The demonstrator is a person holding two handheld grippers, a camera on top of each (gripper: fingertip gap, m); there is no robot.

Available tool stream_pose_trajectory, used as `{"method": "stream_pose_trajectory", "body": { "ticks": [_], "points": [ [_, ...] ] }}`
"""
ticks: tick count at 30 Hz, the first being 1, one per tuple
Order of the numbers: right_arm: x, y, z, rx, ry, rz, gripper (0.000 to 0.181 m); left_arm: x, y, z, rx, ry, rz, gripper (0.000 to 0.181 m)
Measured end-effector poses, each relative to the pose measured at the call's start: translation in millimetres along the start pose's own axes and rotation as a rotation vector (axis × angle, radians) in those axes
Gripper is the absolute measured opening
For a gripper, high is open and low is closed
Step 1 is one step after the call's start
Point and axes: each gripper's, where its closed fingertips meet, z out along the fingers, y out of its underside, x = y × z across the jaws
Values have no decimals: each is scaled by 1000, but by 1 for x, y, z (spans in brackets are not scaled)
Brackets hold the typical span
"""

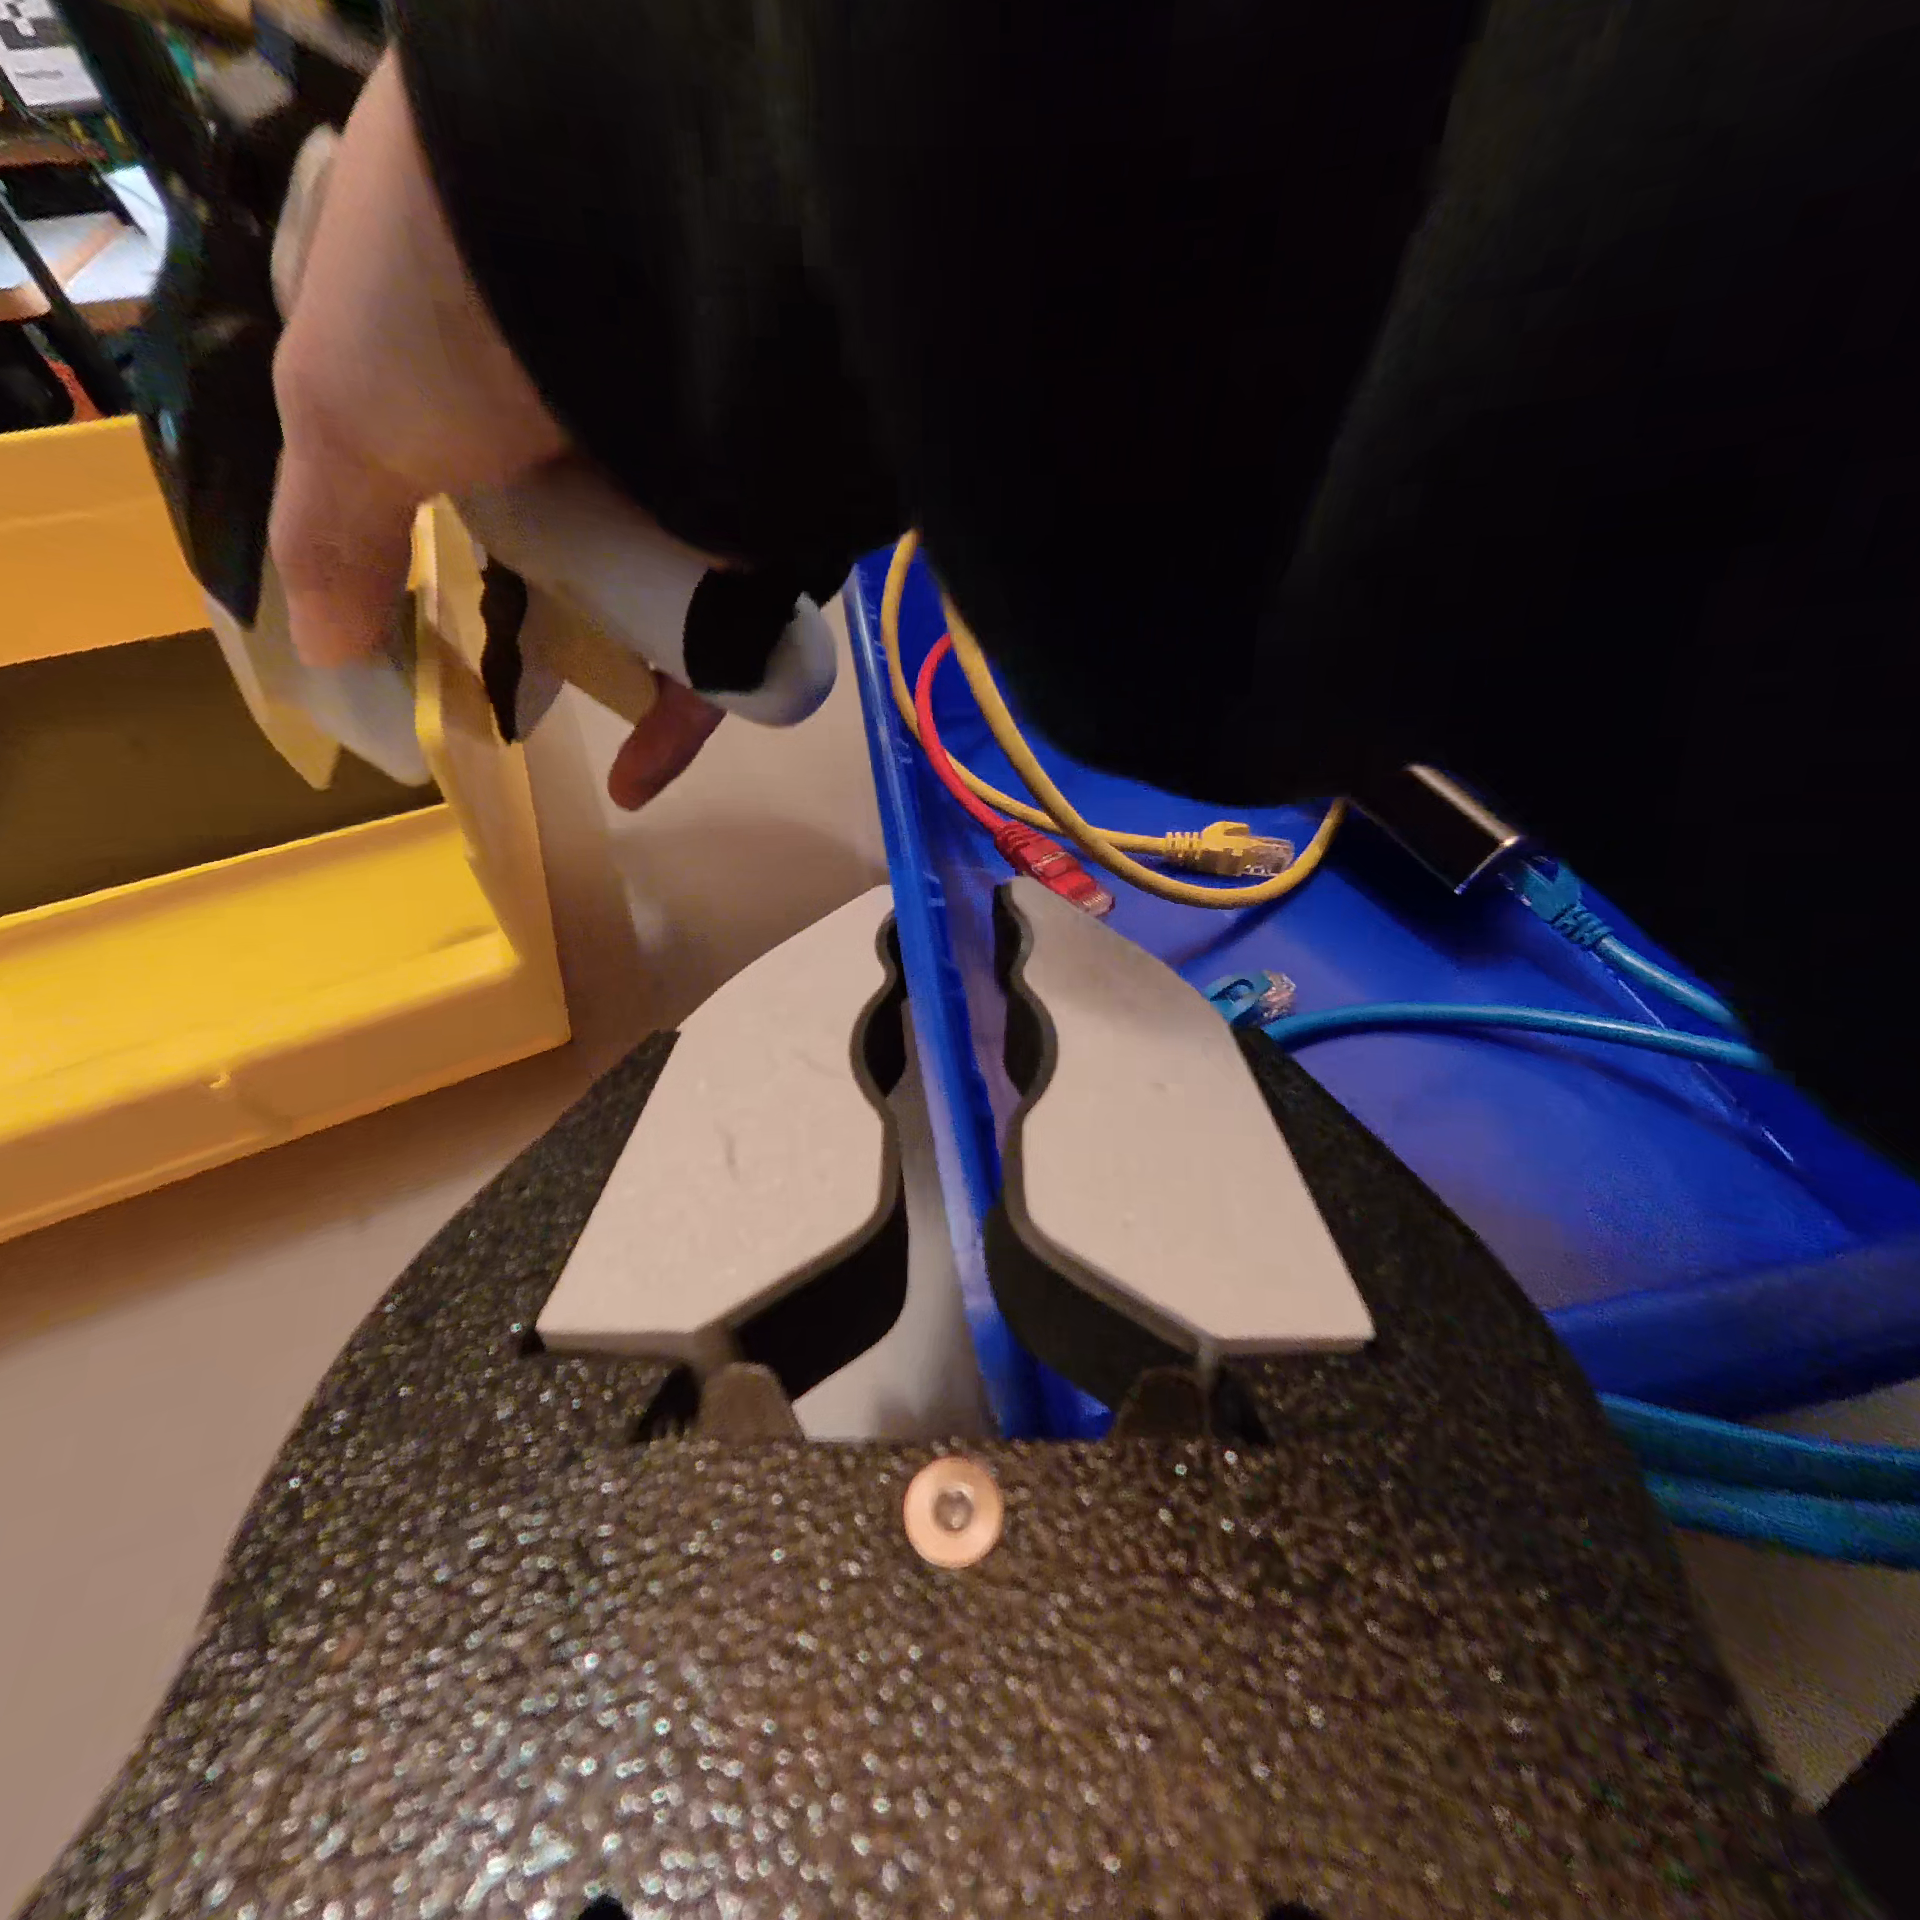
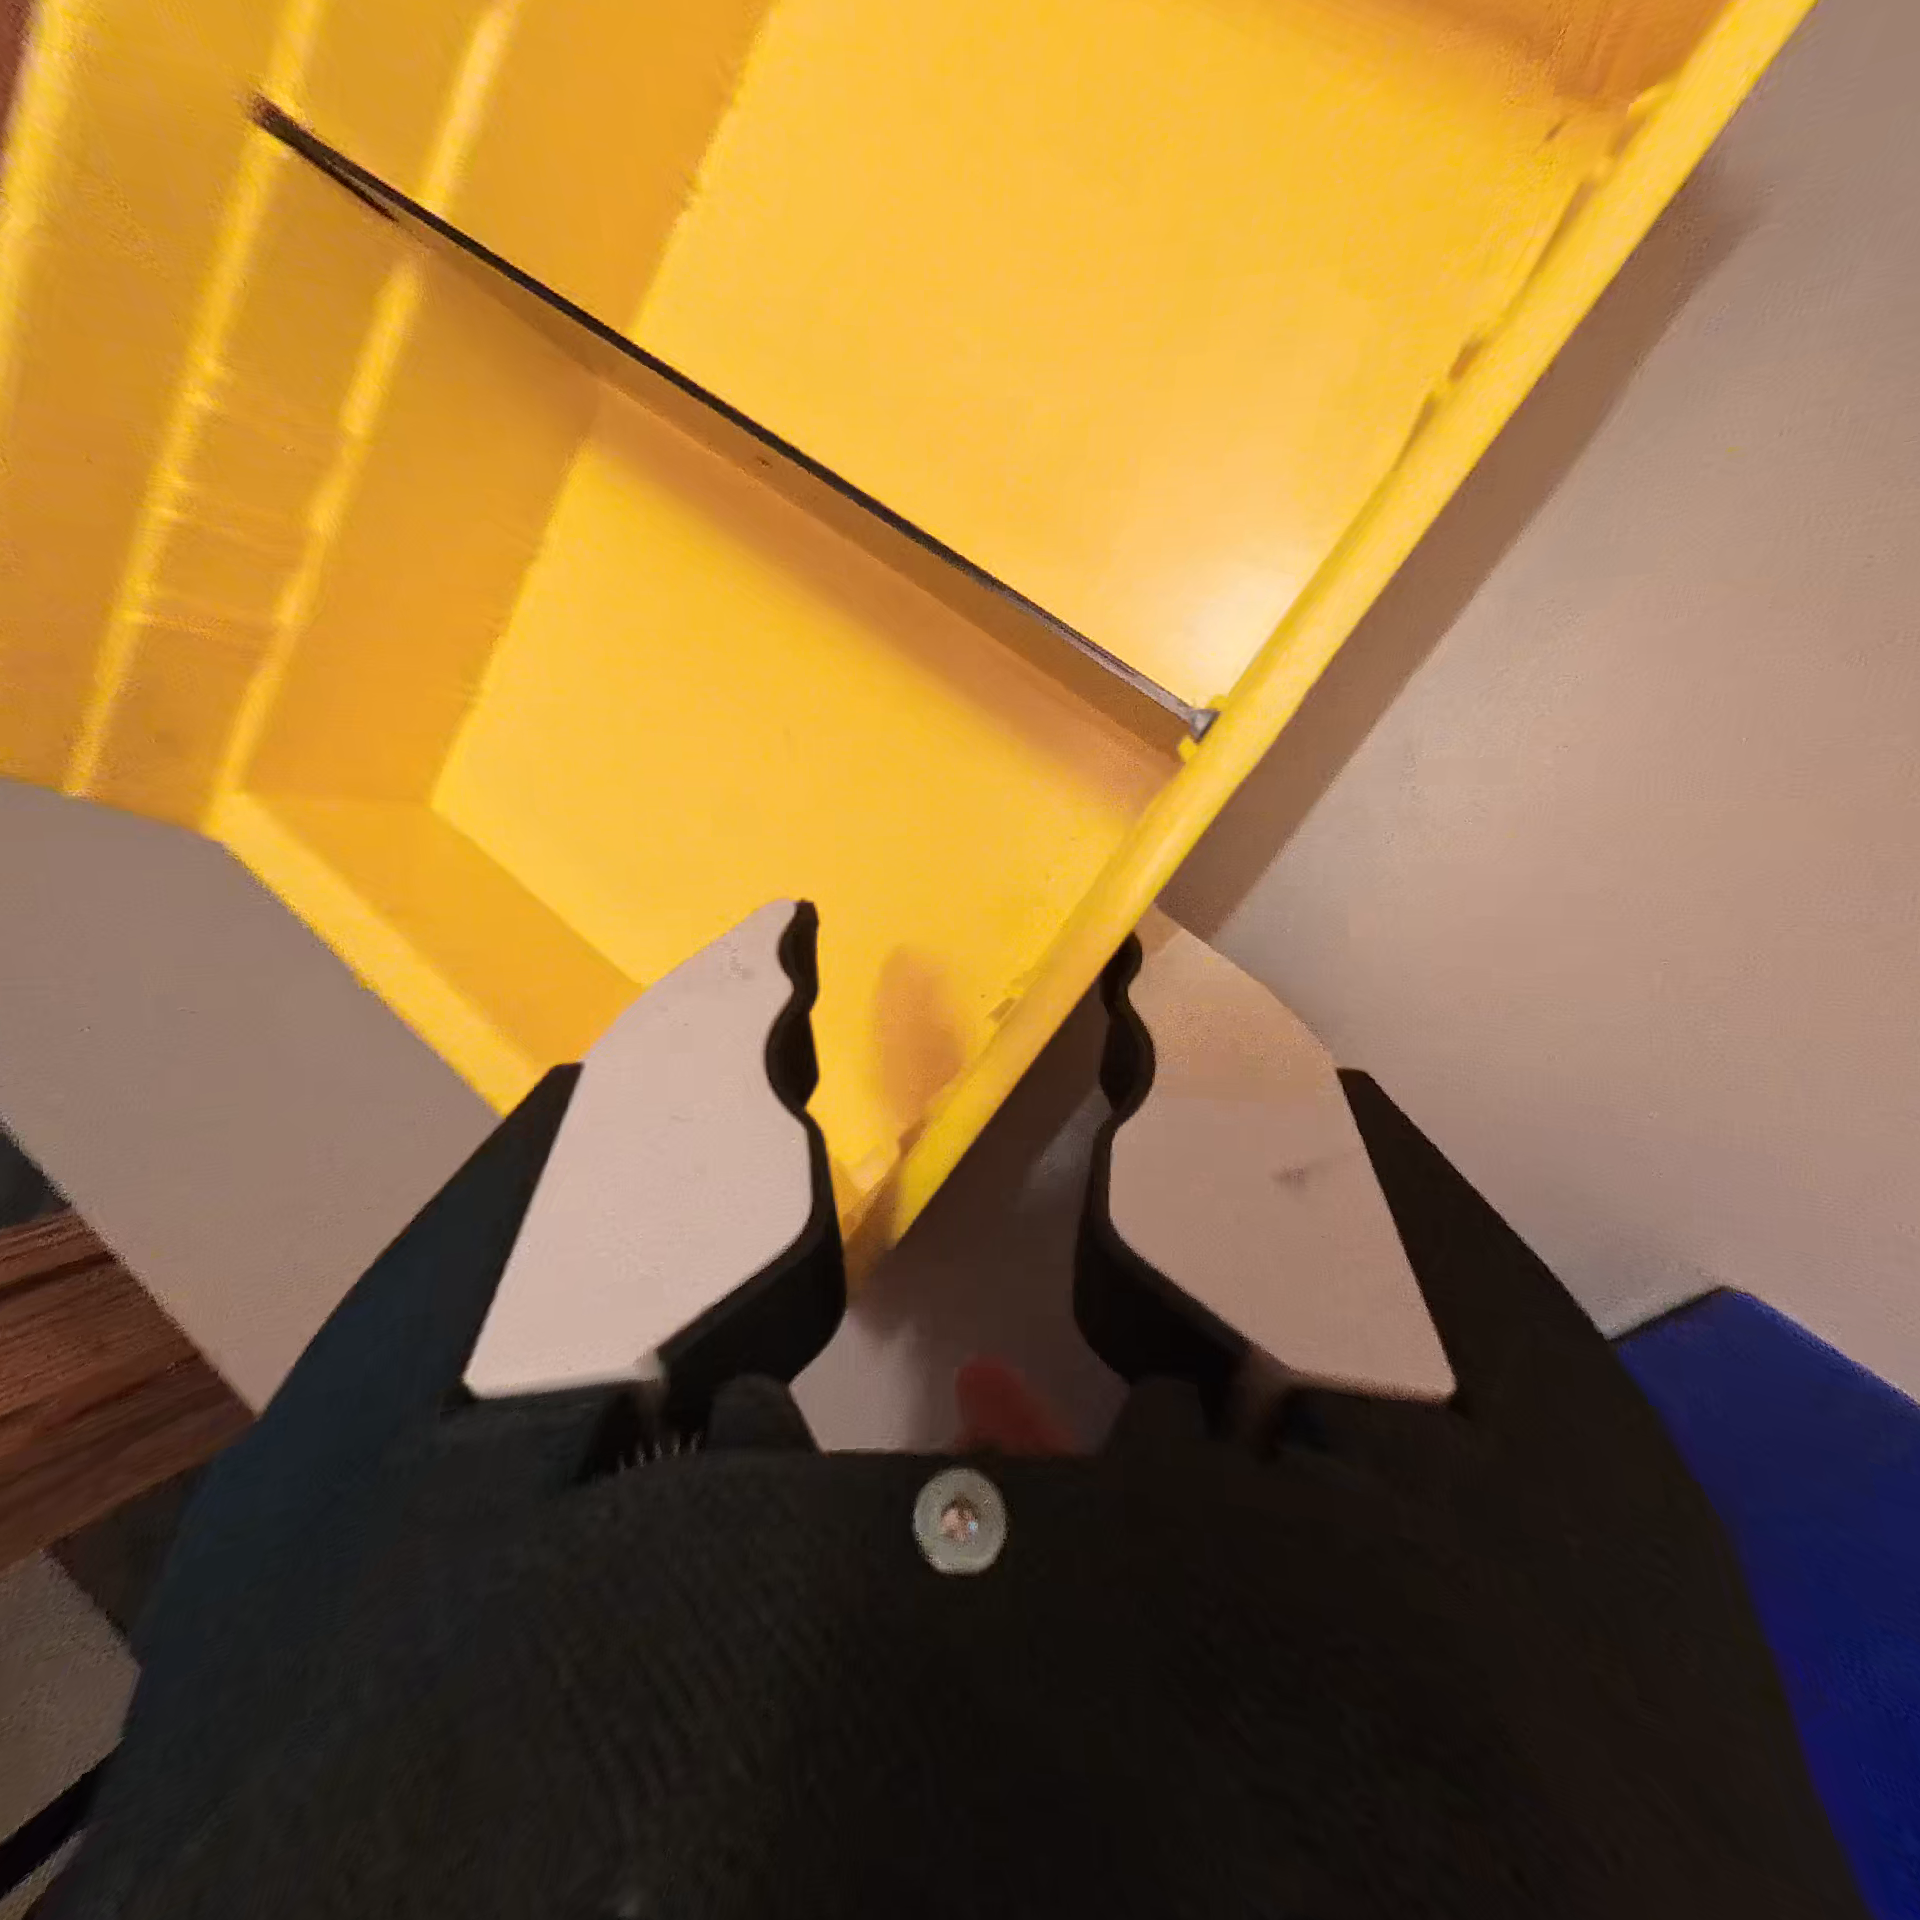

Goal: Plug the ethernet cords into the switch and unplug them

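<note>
In the left wrist view a blue bin (image 1: 1558, 1174) holds a red cord (image 1: 1049, 862), a yellow cord (image 1: 1231, 847) and blue cords (image 1: 1252, 992), their plugs lying loose. A dark metal switch (image 1: 1444, 831) sits at the bin's far end, half hidden by a black sleeve, with a blue plug (image 1: 1553, 894) at its face. My left gripper (image 1: 943, 914) is closed narrowly on the bin's left wall. My right gripper (image 2: 964, 930) is open and straddles the right wall of a yellow bin (image 2: 1351, 623); it also shows in the left wrist view (image 1: 499, 665).
The yellow bin (image 1: 260, 987) stands left of the blue bin on a pale table (image 1: 727, 831) and has a dark divider (image 2: 727, 416). A person's hand (image 1: 395, 416) and black sleeve (image 1: 1143, 364) fill the upper view. More blue cable (image 1: 1766, 1496) hangs outside the blue bin.
</note>
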Motion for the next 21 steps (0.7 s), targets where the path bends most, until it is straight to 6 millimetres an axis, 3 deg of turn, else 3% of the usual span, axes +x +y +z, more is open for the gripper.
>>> {"method": "stream_pose_trajectory", "body": {
  "ticks": [5,10,13,16,19,21],
  "points": [
    [6,-6,7,46,33,84,34,-7,1,-4,-2,-20,53,11],
    [14,-7,6,13,104,-53,8,-11,2,-4,1,-34,107,10],
    [0,-21,-6,29,21,-97,6,-13,3,-5,5,-60,157,10],
    [-6,-55,-47,119,22,-155,6,-14,2,-5,12,-62,153,9],
    [6,-87,-114,235,29,-222,6,-20,3,-7,17,-74,151,9],
    [26,-94,-165,303,39,-249,6,-30,4,-9,17,-82,131,7]
  ]
}}
